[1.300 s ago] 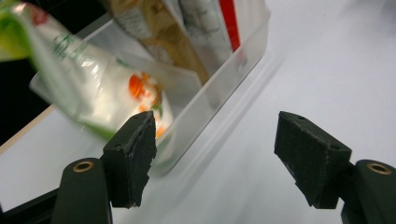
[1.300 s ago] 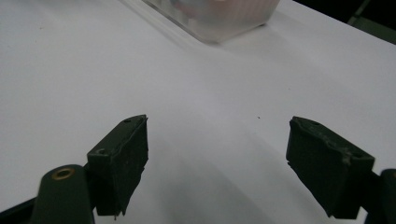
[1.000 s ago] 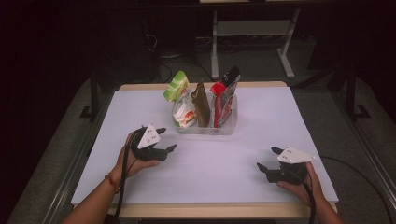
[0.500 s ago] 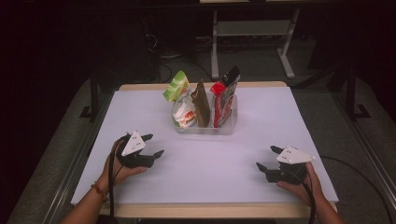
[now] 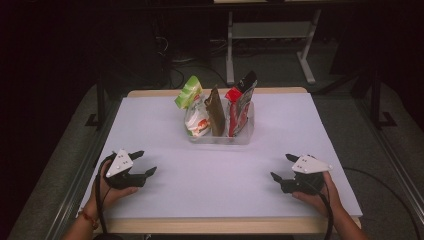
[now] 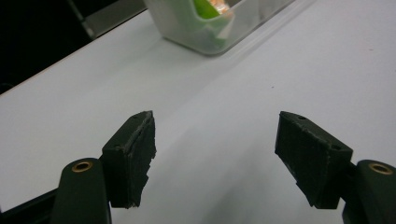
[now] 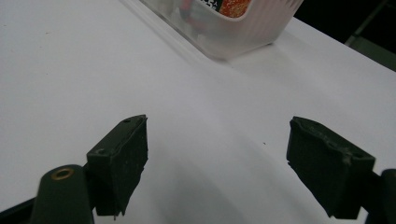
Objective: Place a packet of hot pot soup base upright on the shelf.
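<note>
High view first: we hold our left gripper (image 5: 142, 164) low over the near left part of the white desk (image 5: 210, 200), and our right gripper (image 5: 283, 168) over the near right part, both angled inward toward the middle. Each carries a grey three-cornered plate on top, and a cable trails back along each forearm.

Well apart from both, toward the far middle of the desk, stands a clear plastic bin (image 5: 220, 136). Snack packets stand upright in it: a green one (image 5: 188, 91) at its left end leaning outward, a white one with red print (image 5: 196, 121) below it, a brown one (image 5: 216, 112) in the middle, and a red one (image 5: 239, 111) with a black top at the right end.

Left gripper view shows our jaws standing wide apart with bare desk between them; the pads press on nothing. A corner of the bin (image 6: 205, 28) with the green packet (image 6: 205, 8) sits at the top of that view.

Right gripper view shows the same: jaws spread wide, nothing held, and the bin (image 7: 233, 32) at the top with red print behind its wall.
</note>
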`<state>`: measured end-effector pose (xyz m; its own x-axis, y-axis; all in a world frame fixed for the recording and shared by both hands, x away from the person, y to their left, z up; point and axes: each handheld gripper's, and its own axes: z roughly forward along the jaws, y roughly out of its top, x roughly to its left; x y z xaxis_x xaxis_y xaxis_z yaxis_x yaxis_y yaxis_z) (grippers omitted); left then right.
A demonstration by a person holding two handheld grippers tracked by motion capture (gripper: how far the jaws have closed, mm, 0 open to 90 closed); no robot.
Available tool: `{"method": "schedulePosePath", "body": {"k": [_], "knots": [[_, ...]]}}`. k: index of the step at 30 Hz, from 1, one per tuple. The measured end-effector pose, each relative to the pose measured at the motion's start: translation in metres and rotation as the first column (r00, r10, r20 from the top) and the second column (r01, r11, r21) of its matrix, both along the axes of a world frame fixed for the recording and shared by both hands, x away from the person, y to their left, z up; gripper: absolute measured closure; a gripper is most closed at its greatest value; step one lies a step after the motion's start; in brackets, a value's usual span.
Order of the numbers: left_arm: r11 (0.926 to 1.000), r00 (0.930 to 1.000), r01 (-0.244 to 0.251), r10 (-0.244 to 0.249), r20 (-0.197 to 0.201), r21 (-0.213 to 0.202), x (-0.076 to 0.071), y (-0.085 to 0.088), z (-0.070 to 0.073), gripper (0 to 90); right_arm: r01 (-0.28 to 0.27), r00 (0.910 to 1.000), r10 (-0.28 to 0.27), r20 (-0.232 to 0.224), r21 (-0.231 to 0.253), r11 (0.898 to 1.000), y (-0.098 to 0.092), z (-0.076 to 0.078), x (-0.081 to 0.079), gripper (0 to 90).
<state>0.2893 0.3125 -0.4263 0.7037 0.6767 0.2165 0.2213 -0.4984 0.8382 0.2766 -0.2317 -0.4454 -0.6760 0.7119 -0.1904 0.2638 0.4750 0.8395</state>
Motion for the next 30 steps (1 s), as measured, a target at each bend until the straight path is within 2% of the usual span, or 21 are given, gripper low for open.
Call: {"method": "schedulePosePath", "body": {"k": [3,5,7,9,11,13,19,22,24,30], "knots": [[0.9994,0.9997,-0.024,0.024,-0.004,-0.022,-0.003,0.011,-0.002,27.8,0.012,0.9999,-0.012,0.003,0.006,1.0,-0.002,0.0,-0.001,19.9],[0.9988,0.9989,-0.046,0.046,-0.003,-0.015,-0.006,0.017,-0.003,27.6,0.018,0.9998,-0.018,0.005,0.009,1.0,-0.004,0.001,-0.001,19.8],[0.9982,0.9986,-0.051,0.051,-0.015,-0.031,-0.009,0.023,-0.006,27.3,0.026,0.9996,-0.026,0.004,0.013,1.0,-0.006,0.001,-0.001,19.7],[0.9977,0.9979,-0.062,0.061,-0.021,-0.027,-0.012,0.028,-0.009,27.1,0.032,0.9995,-0.032,0.006,0.016,0.999,-0.007,0.001,-0.001,19.7],[0.9957,0.9968,-0.074,0.072,-0.032,-0.055,-0.014,0.034,-0.01,26.3,0.039,0.9992,-0.039,0.004,0.022,0.999,-0.008,0.001,0.0,19.6],[0.9925,0.9949,-0.099,0.097,-0.026,-0.072,-0.017,0.039,-0.01,26.3,0.04,0.9992,-0.041,0.003,0.02,0.999,-0.009,0.0,0.0,19.4],[0.9877,0.9909,-0.133,0.13,-0.034,-0.083,-0.019,0.046,-0.012,24.4,0.058,0.9983,-0.058,-0.005,0.027,0.998,-0.013,-0.002,0.0,18.1],[0.9824,0.9894,-0.143,0.139,-0.042,-0.12,-0.018,0.048,-0.011,23.6,0.071,0.9975,-0.071,-0.006,0.031,0.997,-0.016,-0.003,0.0,17.7],[0.9822,0.9881,-0.152,0.149,-0.037,-0.11,-0.019,0.048,-0.01,23.2,0.081,0.9967,-0.081,-0.003,0.036,0.996,-0.018,-0.003,0.0,16.8],[0.9809,0.9885,-0.151,0.148,-0.032,-0.123,-0.02,0.048,-0.01,22.2,0.096,0.9952,-0.097,0.01,0.055,0.994,-0.021,-0.001,0.0,16.7]]}}
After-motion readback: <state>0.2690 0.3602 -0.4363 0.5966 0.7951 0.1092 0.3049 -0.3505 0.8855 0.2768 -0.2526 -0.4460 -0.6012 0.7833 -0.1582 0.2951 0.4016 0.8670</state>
